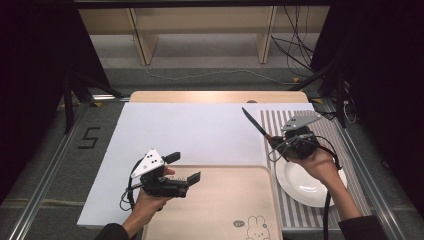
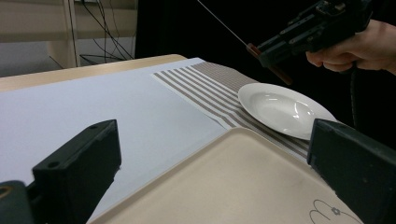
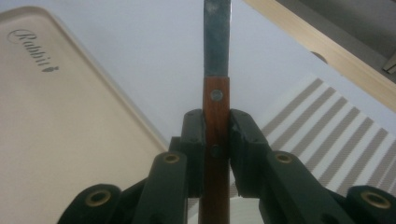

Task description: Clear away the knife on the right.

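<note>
At the right of the high view, above the striped mat [image 1: 300, 210], the right gripper [image 1: 274, 142] holds a knife [image 1: 255, 124] up in the air. Its two jaws are squeezed tight on the brown wooden handle [image 3: 215, 140], so the knife is held fast. The knife looks light, hard and stiff, and it will not bend. The metal blade [image 3: 217, 37] is thin, smooth and likely sharp, so the wood handle is the best place to hold it. The long line of the knife runs from the gripper toward the upper left of the high view, with the tip pointing away over the white sheet [image 1: 190, 135]. A white plate [image 1: 305, 182] lies on the mat below the hand. At the lower left, the left gripper [image 1: 186, 167] has its jaws wide apart, holding nothing, by the edge of the beige tray [image 1: 220, 205]
</note>
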`<state>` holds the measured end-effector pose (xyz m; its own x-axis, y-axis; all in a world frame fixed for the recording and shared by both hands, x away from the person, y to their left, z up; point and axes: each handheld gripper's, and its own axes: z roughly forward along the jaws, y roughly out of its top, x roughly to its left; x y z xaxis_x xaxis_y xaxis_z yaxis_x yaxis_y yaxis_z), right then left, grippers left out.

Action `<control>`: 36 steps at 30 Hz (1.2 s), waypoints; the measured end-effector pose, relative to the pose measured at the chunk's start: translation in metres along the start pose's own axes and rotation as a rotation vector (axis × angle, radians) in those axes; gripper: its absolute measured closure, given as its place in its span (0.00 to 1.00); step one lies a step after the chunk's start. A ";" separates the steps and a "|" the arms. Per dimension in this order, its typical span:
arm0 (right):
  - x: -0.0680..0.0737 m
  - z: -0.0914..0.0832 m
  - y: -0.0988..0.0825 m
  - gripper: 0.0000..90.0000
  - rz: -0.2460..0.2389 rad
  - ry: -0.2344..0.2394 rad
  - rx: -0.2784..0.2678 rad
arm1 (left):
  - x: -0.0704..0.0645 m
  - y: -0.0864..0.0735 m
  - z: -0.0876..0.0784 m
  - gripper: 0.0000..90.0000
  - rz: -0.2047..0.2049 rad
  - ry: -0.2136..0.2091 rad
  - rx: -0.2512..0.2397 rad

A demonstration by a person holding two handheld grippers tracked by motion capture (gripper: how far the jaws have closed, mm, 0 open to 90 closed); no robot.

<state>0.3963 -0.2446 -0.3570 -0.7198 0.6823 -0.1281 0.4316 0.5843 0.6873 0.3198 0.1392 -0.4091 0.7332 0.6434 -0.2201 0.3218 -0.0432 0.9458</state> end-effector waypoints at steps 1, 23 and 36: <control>0.003 0.001 0.000 0.86 -0.005 0.007 0.000 | 0.000 0.000 0.000 0.03 0.000 0.000 0.000; 0.043 0.006 -0.013 0.86 0.027 0.131 -0.025 | -0.001 0.000 -0.001 0.03 0.008 0.002 -0.001; 0.061 0.012 -0.028 0.86 0.042 0.167 -0.002 | -0.001 0.000 -0.001 0.03 0.004 0.004 -0.005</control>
<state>0.3472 -0.2139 -0.3923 -0.7814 0.6237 0.0211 0.4622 0.5556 0.6911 0.3189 0.1396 -0.4083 0.7320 0.6465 -0.2151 0.3156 -0.0419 0.9480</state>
